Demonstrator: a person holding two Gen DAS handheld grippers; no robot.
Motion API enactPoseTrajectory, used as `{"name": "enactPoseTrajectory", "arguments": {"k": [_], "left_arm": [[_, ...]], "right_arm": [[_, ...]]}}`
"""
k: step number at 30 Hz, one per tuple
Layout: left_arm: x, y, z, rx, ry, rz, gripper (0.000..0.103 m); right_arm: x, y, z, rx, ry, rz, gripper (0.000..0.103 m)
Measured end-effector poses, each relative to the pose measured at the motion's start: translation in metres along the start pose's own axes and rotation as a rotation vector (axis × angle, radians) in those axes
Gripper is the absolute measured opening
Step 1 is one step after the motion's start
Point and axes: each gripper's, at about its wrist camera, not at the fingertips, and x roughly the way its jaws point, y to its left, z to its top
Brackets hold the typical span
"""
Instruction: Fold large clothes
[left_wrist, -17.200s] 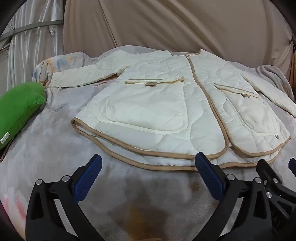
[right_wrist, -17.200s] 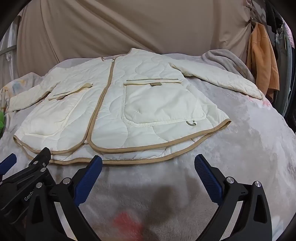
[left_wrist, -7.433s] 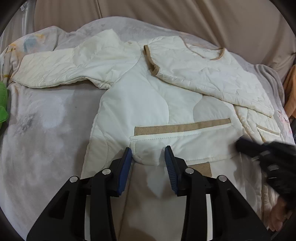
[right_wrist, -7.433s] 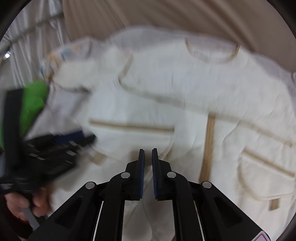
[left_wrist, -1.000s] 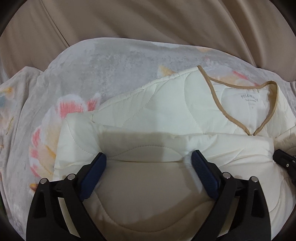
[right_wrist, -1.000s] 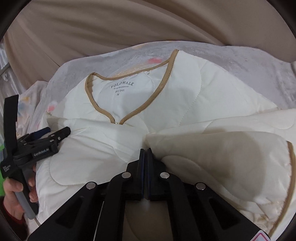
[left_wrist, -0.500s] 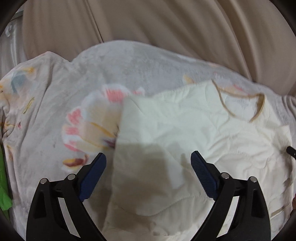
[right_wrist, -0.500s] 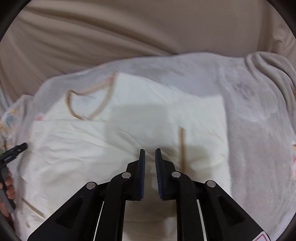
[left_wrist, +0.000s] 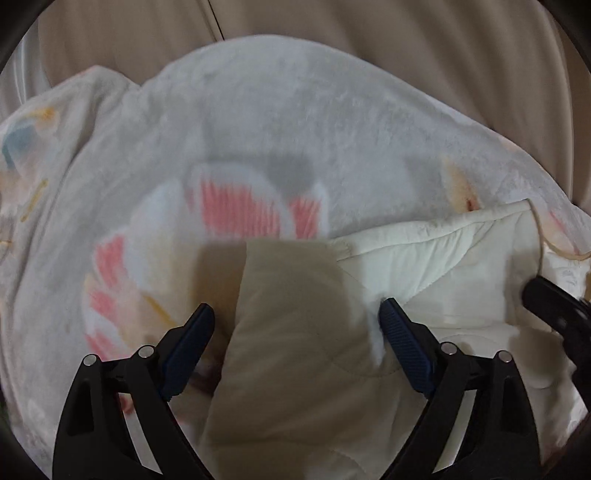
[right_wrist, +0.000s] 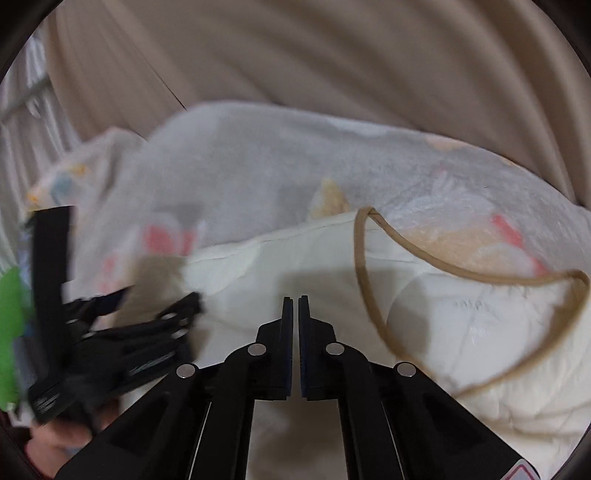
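The cream quilted jacket (left_wrist: 436, 266) with tan trim lies folded on the bed. Its upper left corner sits between the fingers of my left gripper (left_wrist: 295, 325), which is open and low over it. In the right wrist view the jacket (right_wrist: 288, 266) fills the lower middle, with its tan-edged collar (right_wrist: 406, 251) to the right. My right gripper (right_wrist: 295, 306) is shut with nothing visibly between its pads, hovering over the jacket. The left gripper also shows in the right wrist view (right_wrist: 155, 306), blurred at left.
A grey fleece blanket (left_wrist: 280, 122) with pink flower print covers the bed. Beige curtains (right_wrist: 332, 55) hang behind. A green cushion (right_wrist: 9, 332) sits at the far left edge. The right gripper's tip (left_wrist: 554, 302) shows at the right of the left wrist view.
Both grippers have moved left along the jacket's top edge. The right gripper's small gap has closed. The left gripper stays open, now at the folded jacket's left corner.
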Motion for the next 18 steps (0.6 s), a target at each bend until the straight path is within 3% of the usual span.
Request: {"name": "enactPoseTrajectory", "arguments": {"k": [2, 5, 8, 11, 16, 18], "left_arm": [[0.002, 0.002, 0.0, -0.016, -0.015, -0.002, 0.095], [0.004, 0.0, 0.0, -0.011, -0.021, 0.011, 0.096], [-0.002, -0.002, 0.001, 0.0, -0.043, 0.026, 0.096], [-0.034, -0.01, -0.005, 0.046, -0.131, 0.015, 0.09], [-0.109, -0.079, -0.014, 0.194, -0.252, -0.221, 0.094], [-0.126, -0.127, -0.015, 0.261, -0.262, -0.309, 0.095]], "right_arm": [[0.025, -0.015, 0.006, 0.014, 0.033, -0.06, 0.0], [0.02, -0.048, 0.012, 0.129, -0.02, -0.009, 0.0], [-0.015, -0.064, 0.004, 0.159, -0.104, -0.126, 0.0], [-0.067, -0.102, -0.024, 0.225, -0.164, -0.12, 0.0], [-0.135, -0.187, -0.082, 0.334, -0.207, -0.196, 0.002], [-0.143, -0.218, -0.098, 0.394, -0.188, -0.201, 0.012]]}}
